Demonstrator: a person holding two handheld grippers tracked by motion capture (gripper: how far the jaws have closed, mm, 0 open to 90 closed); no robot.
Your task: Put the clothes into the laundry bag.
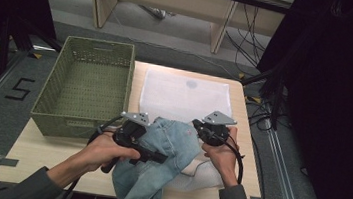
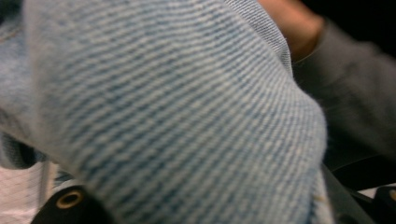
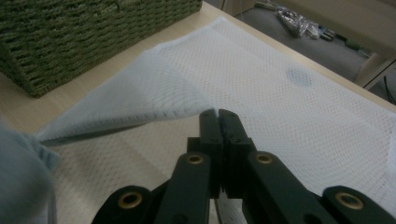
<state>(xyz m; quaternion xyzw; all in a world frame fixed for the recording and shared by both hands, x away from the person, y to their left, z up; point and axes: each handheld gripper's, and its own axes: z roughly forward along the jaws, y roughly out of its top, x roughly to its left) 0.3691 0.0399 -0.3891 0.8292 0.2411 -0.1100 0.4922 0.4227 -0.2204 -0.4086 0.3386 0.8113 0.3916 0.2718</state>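
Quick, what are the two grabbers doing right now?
Left gripper: against the blue jeans; open or shut cannot be told.
Right gripper: fingers shut on the white mesh bag's lifted edge.

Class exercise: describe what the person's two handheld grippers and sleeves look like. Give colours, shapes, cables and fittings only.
Both the left gripper and the right gripper are black and pistol-shaped, each topped by a grey three-cornered plate and trailing a black cable. In the right gripper view, the two flat black jaws hinge on arms with brass-coloured rivets. The person wears dark grey long sleeves.
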